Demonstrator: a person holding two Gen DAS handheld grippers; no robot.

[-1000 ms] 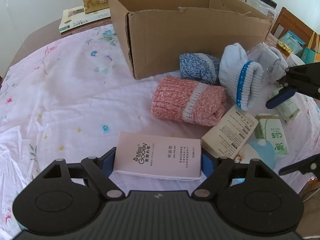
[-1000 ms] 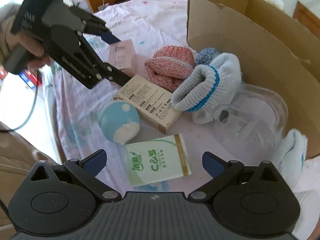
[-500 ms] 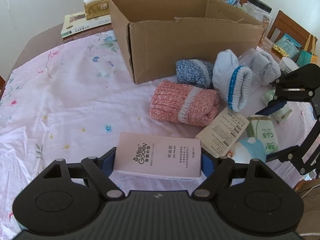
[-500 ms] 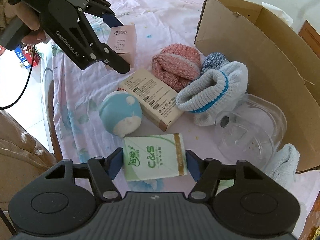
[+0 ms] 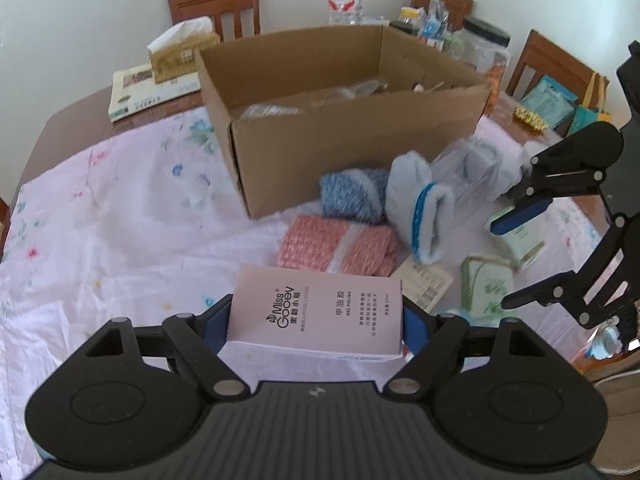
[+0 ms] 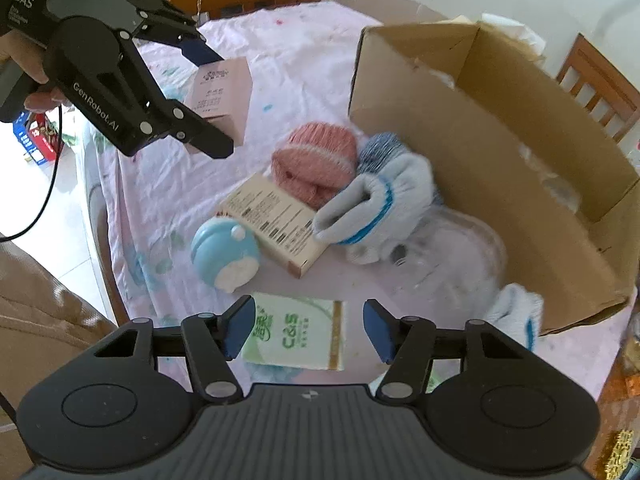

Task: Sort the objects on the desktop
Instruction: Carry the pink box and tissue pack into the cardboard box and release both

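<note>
Left tool (image 5: pixel 316 322) clamps pale pink cardboard gel-polish box (image 5: pixel 316 310) by its short ends, lifted above counter: light, stiff, crushable. Right tool (image 6: pixel 310 330) open, astride green-white tissue pack (image 6: pixel 298 334): soft, grip its sides.

The left tool (image 5: pixel 316 320) is clamped on a pink box (image 5: pixel 316 308), lifted off the surface, with a hand (image 6: pixel 24 76) gripping its handle. The right tool (image 6: pixel 308 332) hangs with its jaws apart, nothing between the pads.
</note>
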